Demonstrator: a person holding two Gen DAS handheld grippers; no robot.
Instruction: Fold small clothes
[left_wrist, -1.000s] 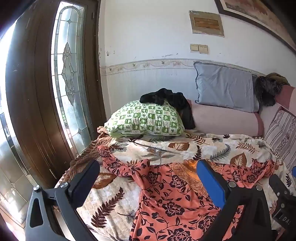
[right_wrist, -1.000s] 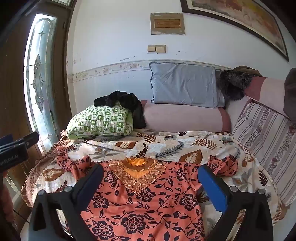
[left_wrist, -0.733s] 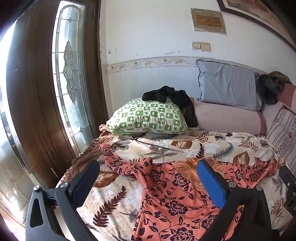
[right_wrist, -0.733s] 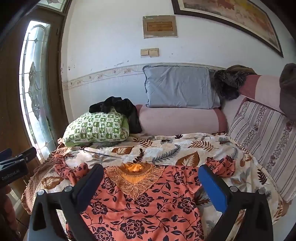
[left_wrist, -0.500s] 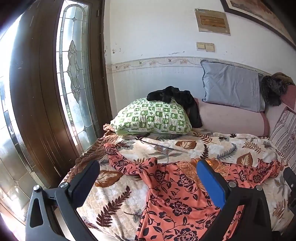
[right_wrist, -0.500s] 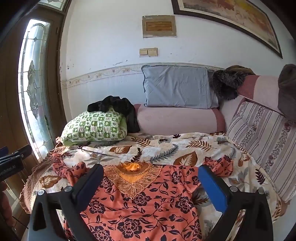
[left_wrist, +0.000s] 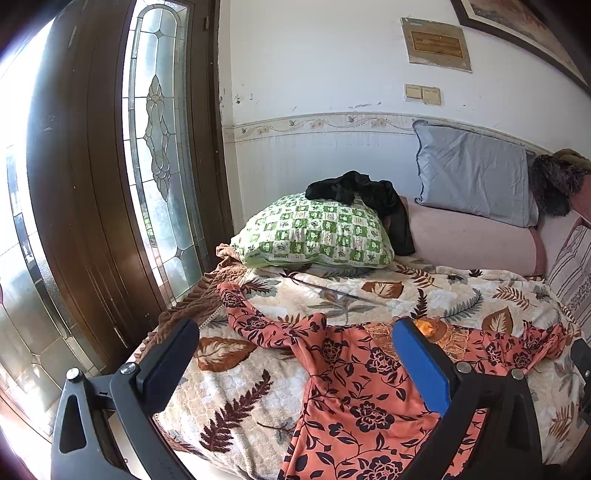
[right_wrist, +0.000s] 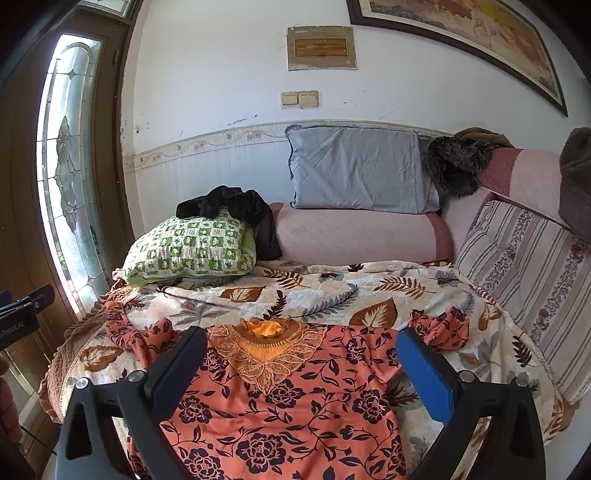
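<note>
Left wrist view: the left gripper (left_wrist: 295, 354), jaws wide and empty, hovers above the orange floral top (left_wrist: 354, 387) lying face up on the leaf-print blanket (left_wrist: 369, 295). Right wrist view: the right gripper (right_wrist: 301, 356), likewise spread and empty, hovers over the top's chest. Folding looks unstarted; the next move is probably to pinch a sleeve.

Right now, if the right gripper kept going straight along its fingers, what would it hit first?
Probably the orange floral garment spread on the leaf-print blanket. The right gripper is open, framing its embroidered neckline. Depth is unclear, so a flatter path could pass above toward the pink bolster.
</note>
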